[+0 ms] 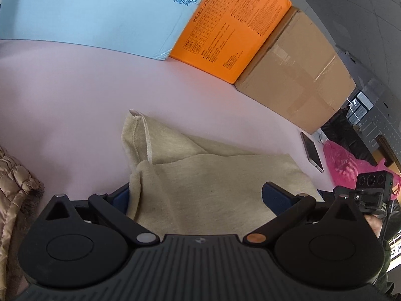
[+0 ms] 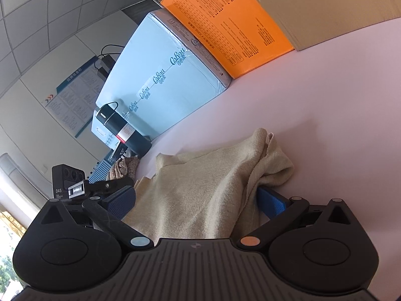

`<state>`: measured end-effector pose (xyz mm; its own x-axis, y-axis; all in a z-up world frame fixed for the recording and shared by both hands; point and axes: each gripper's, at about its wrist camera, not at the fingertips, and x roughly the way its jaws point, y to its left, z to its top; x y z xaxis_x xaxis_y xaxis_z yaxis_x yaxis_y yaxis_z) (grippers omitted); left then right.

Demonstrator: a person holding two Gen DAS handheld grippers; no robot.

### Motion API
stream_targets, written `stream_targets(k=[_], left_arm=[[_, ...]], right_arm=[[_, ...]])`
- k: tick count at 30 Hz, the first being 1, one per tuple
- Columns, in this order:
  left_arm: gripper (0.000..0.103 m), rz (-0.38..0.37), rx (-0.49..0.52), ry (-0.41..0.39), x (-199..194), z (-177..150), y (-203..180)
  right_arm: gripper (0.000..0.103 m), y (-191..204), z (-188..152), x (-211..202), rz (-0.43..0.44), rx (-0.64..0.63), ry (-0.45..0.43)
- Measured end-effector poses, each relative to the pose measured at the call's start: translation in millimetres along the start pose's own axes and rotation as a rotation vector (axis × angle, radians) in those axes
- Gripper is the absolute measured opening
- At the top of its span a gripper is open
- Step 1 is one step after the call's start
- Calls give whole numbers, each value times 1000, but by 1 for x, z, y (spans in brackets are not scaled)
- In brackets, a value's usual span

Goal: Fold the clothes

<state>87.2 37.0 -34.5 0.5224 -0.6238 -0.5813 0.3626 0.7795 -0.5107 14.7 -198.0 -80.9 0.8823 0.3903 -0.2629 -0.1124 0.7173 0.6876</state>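
Both grippers sit right at the cloth. Left gripper (image 1: 200, 198): jaws spread wide, beige garment (image 1: 208, 175) lies between the blue pads (image 1: 275, 199), cloth draped against the left pad, not pinched. Right gripper (image 2: 200, 200): jaws also spread, garment (image 2: 208, 188) bunched between the pads (image 2: 272, 200), folded lump touching the right pad, no squeeze visible. So both released, nothing grasped.

Garment lies on the pink counter (image 1: 75, 100), middle area, partly folded: one hemmed corner (image 1: 136, 125) stands up in the left view, a rolled bunch (image 2: 270, 155) in the right view. Each gripper's camera block shows at the side of the other's view, so they are near each other.

Outward: blue box (image 1: 100, 12), orange box (image 1: 235, 25) and brown carton (image 1: 295, 75) line the counter's far edge. Phone (image 1: 312, 153) lies flat near the counter's right edge, pink bag (image 1: 351, 165) beyond it. Flask (image 2: 120, 128) stands by the blue box. Quilted jacket (image 1: 15, 188) at the left edge.

Risks, judged:
- Closing now may catch several layers, or only the top one; the fold then drags crooked.
- The upright corner may flop when the cloth is lifted.
- A sweep toward the right edge could nudge the phone.
- Grippers this near may knock together.
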Motion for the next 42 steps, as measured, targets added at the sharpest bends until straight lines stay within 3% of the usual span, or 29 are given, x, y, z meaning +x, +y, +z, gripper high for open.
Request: stream_targets(k=[8, 18, 28, 31, 42], left_arm=[[103, -31, -126, 41, 13, 21, 10], [103, 70, 52, -48, 24, 6, -15], [103, 269, 281, -77, 39, -15, -48], [103, 319, 310, -83, 43, -18, -53], [103, 373, 338, -89, 45, -22, -57]], right_arm=[[103, 0, -1, -1, 8, -7, -7], [103, 2, -2, 3, 4, -47, -15], [103, 2, 1, 11, -7, -61, -4], [103, 2, 2, 14, -10, -65, 1], [103, 2, 5, 21, -23, -65, -16]])
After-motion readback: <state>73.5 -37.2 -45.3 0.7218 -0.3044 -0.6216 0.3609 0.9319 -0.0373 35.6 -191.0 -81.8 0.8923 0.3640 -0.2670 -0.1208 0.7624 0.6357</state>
